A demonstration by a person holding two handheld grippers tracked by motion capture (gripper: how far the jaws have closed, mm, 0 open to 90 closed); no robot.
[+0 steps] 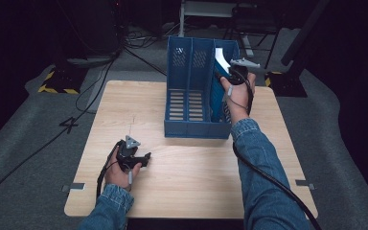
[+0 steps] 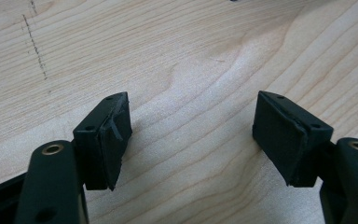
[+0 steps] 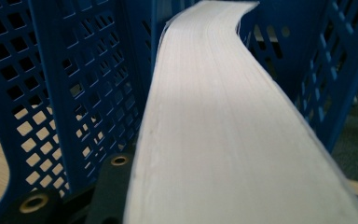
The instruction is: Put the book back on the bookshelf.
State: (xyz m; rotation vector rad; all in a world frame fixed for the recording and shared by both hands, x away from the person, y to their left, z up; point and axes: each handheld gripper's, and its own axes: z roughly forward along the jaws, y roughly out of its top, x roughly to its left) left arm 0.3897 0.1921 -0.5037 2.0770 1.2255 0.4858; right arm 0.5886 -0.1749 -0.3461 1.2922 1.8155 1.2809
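I take the blue file rack (image 1: 191,98) as my landmark: it stands on the far half of the desk (image 1: 191,177), three slots side by side, its open low front facing me. The step in hand, as I judge it, is filing the book (image 1: 222,58) into the rack's right-hand slot. My right gripper (image 1: 227,72) holds that book over the slot's back end, fingers clamped on it; in the right gripper view the book's white page edge (image 3: 223,126) runs away from me between the perforated blue divider (image 3: 74,93) and the rack's outer wall (image 3: 340,79), bowing a little at its far end. Next I need to lower it straight down, keeping it parallel to both walls, and only let go once its bottom edge sits on the slot floor. Room is tight sideways inside that slot, so any twist of my wrist could catch a corner on the divider. The other two slots look vacant. Nearer me than the rack, my left gripper (image 1: 133,158) rests low over bare wood, fingers (image 2: 107,140) apart with nothing between them, well clear of the rack, with open desk around it.
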